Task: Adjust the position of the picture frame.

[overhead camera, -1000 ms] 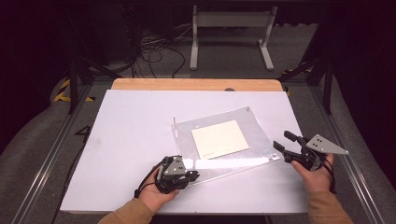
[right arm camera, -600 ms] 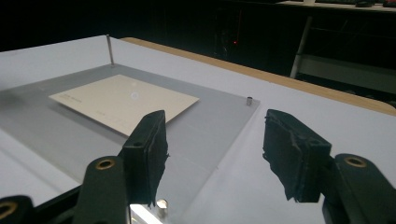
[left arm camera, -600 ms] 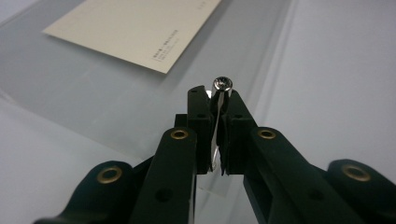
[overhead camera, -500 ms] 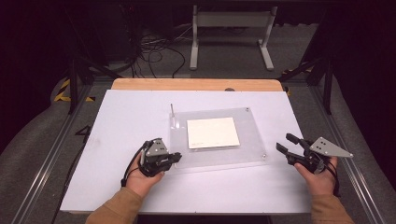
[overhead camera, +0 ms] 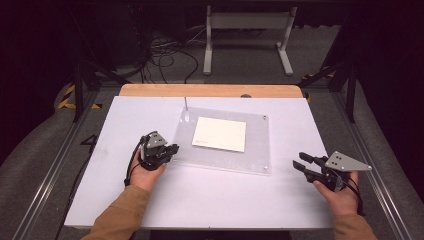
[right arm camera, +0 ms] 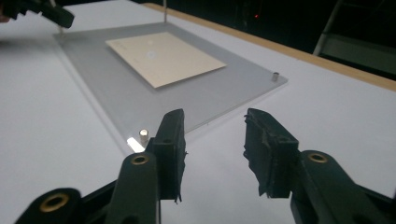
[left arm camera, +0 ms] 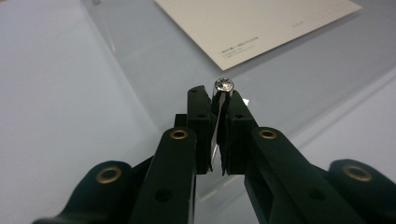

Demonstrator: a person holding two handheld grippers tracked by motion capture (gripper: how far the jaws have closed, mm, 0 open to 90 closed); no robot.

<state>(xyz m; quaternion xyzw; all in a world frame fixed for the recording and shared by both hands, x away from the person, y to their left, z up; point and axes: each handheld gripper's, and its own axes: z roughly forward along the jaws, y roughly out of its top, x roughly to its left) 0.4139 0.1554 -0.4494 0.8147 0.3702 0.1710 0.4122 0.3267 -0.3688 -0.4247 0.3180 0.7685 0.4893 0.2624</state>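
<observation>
White sheeting covers the surface (overhead camera: 210,200), with a strip of bare wood along its far edge. On it lies a clear acrylic panel (overhead camera: 255,150), flat, with a cream card (overhead camera: 220,134) resting on its middle, printed side up and a line of small print near one corner. Short metal posts stand at the panel's corners: one at the far right corner (overhead camera: 263,117), one at the near right corner (overhead camera: 265,167), and a taller thin pin (overhead camera: 185,104) rising at the far left corner.

The left tongs (overhead camera: 167,151) sit at the panel's near left corner, held from below by a hand in a brown sleeve. In the left gripper view these tongs (left arm camera: 218,105) are drawn in narrow and clamp a small chrome post (left arm camera: 223,86) between the pads, its round screw head standing just above the tips, with the card just beyond it.

The right tongs (overhead camera: 300,162) hover off the panel's right edge, near its near right corner and apart from it. In the right gripper view these tongs (right arm camera: 212,135) stand partly apart, having just been closing, with nothing between the pads; the near corner post (right arm camera: 144,136) is just beside one jaw, not touched.
</observation>
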